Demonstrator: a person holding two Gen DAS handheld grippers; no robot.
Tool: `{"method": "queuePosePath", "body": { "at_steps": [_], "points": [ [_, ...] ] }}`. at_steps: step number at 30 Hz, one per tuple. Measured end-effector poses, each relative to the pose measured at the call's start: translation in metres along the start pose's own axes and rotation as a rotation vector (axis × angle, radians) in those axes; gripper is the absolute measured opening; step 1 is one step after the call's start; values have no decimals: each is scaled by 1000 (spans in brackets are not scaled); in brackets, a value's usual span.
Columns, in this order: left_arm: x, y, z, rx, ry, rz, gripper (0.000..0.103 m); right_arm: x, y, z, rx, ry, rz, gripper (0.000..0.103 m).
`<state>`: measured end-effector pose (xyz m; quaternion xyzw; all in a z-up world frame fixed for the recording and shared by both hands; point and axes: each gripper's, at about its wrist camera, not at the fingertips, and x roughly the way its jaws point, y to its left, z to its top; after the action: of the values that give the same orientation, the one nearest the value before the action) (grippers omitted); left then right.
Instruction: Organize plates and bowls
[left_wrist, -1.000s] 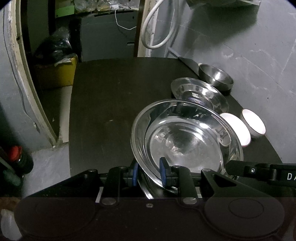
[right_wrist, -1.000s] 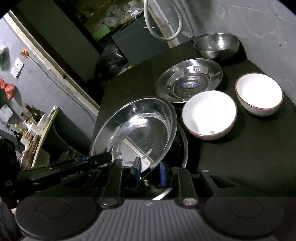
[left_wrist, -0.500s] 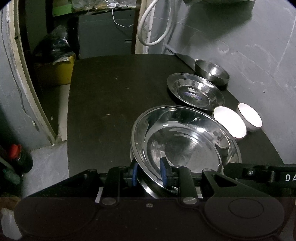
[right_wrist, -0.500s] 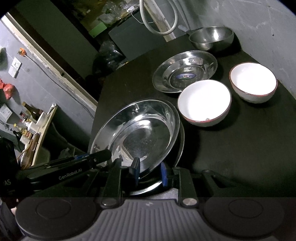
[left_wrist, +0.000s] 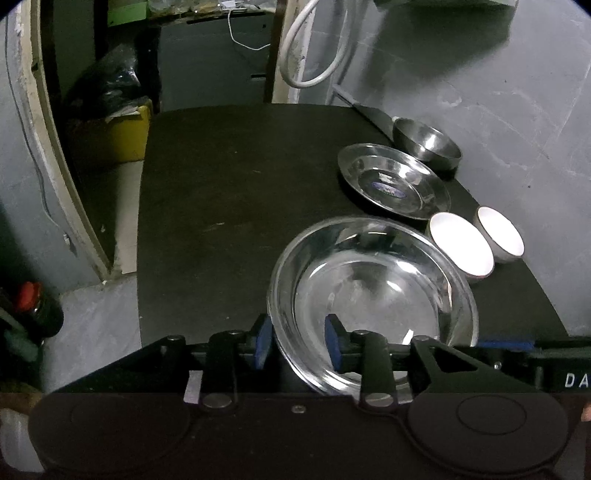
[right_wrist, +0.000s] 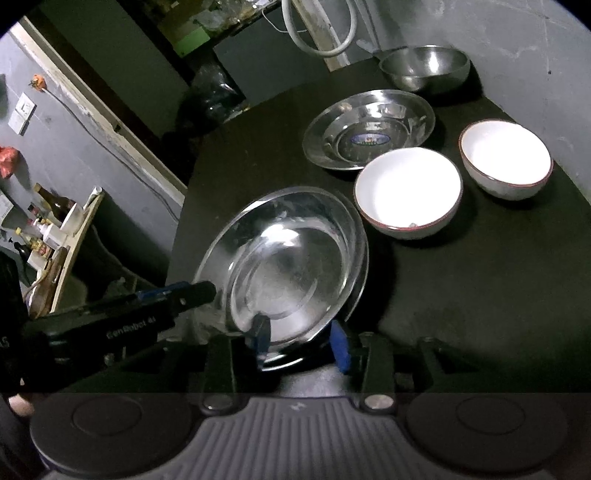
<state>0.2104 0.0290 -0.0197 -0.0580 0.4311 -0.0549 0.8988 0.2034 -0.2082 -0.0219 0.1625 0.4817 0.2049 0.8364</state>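
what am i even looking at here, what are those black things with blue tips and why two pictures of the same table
These are two hand-held grippers, each a two-finger clamp a person holds, with a wide-angle camera looking along its fingers. One picture comes from the left hand-held gripper, the other from the right hand-held gripper; each also shows in the other's view. The blue tips are the finger pads. On the dark table lie a big steel plate resting on another plate, a smaller steel plate, a steel bowl and two white bowls. Both grippers straddle the big plate's rim, and their jaws are opening, so the pads no longer pinch it: they are letting it go.
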Motion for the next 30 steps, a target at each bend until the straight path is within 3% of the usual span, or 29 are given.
{"method": "queuePosePath", "body": {
  "at_steps": [4,10,14,20,30],
  "points": [
    [-2,2,2,-4,-12,2,42,-4,-2,-1,5,-9,1,49],
    [-6,6,13,-18,-71,26,74,-12,-1,6,-17,-45,-17,64],
    [-7,9,26,-22,-131,51,96,-20,-2,18,-33,-92,-44,81],
    [2,7,52,-30,-207,79,102,-26,-6,45,-62,-162,-110,103],
    [23,-3,98,-103,-301,85,102,-18,-12,94,-100,-228,-272,103]
  ]
}}
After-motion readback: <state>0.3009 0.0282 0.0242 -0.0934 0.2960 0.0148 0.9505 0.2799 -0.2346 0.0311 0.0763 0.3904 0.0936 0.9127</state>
